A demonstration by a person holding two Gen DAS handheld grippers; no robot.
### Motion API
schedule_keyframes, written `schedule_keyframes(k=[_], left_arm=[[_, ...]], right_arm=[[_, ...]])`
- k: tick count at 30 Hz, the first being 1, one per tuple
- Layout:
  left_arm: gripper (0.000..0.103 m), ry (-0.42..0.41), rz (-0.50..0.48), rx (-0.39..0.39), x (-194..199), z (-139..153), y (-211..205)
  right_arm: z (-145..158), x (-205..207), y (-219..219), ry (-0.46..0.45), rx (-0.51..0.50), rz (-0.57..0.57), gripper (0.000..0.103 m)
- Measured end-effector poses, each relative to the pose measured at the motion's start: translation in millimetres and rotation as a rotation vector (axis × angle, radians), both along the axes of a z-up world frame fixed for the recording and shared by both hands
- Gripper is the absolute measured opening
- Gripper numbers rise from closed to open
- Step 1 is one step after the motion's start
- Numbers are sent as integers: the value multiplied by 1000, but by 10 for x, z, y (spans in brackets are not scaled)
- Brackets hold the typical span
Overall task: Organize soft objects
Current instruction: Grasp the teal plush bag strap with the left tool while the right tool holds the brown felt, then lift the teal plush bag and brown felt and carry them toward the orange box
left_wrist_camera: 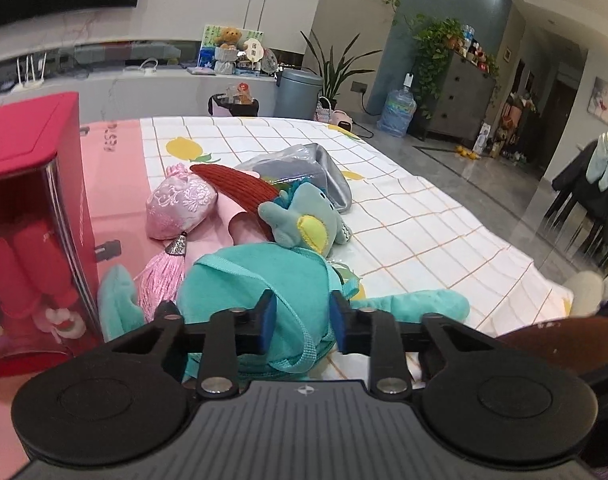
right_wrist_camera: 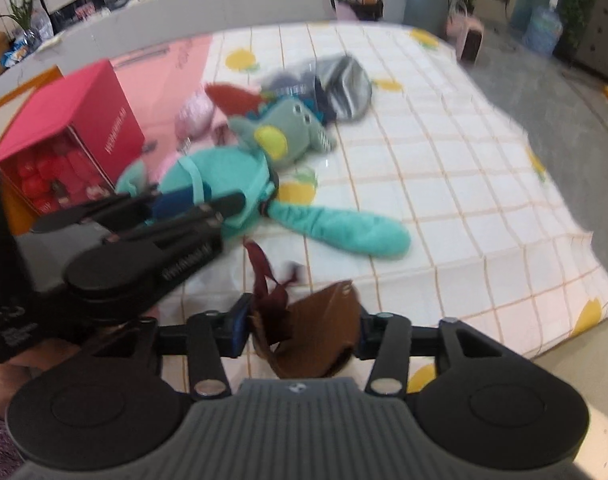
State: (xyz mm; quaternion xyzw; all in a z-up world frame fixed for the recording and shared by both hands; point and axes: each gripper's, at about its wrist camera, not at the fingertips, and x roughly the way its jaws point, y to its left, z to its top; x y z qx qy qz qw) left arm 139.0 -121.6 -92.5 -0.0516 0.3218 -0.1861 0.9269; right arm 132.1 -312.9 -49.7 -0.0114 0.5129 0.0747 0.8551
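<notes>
Beside the red gift box with a clear window [left_wrist_camera: 32, 208], on the white checked tablecloth with yellow fruit prints [left_wrist_camera: 423, 216], lies the turquoise plush toy with long floppy ears and a thin strap [left_wrist_camera: 256, 280]; just beyond it, away from the box, sit a grey-green plush elephant with a yellow ear patch [left_wrist_camera: 304, 220], a pink embroidered satin pouch with a tassel [left_wrist_camera: 180, 208] and a silvery plastic bag [left_wrist_camera: 323, 176]. The likeliest slip — the left gripper [left_wrist_camera: 302, 316] catching only the strap or a fold of fabric, so that the turquoise toy sags, swings into the elephant or snags the pouch's tassel on the way up. Its blue-padded fingers [left_wrist_camera: 268, 316] stand narrowly parted around the toy's body and seem to be pinching the soft fabric. The right gripper [right_wrist_camera: 304, 326], nearer the table's edge than the box, has its fingers about half spread around a brown leather-like pouch with a dark maroon ribbon [right_wrist_camera: 315, 328]; whether the pads press on it I cannot tell, so it may drop or tip — the view is blurred.
</notes>
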Motion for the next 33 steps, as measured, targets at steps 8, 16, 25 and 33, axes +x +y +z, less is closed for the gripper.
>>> schedule_keyframes(k=[8, 16, 25, 33], left_arm=[[0, 29, 56, -66, 16, 30, 155], [1, 12, 92, -125, -64, 233, 342], [1, -31, 98, -131, -180, 381, 403], [1, -88, 73, -138, -280, 556, 437]], right_arm=[[-307, 253, -29, 193, -12, -51, 64], [-365, 273, -27, 208, 24, -38, 17], [-253, 240, -80, 143, 93, -43, 2], [-52, 112, -73, 13, 84, -60, 2]])
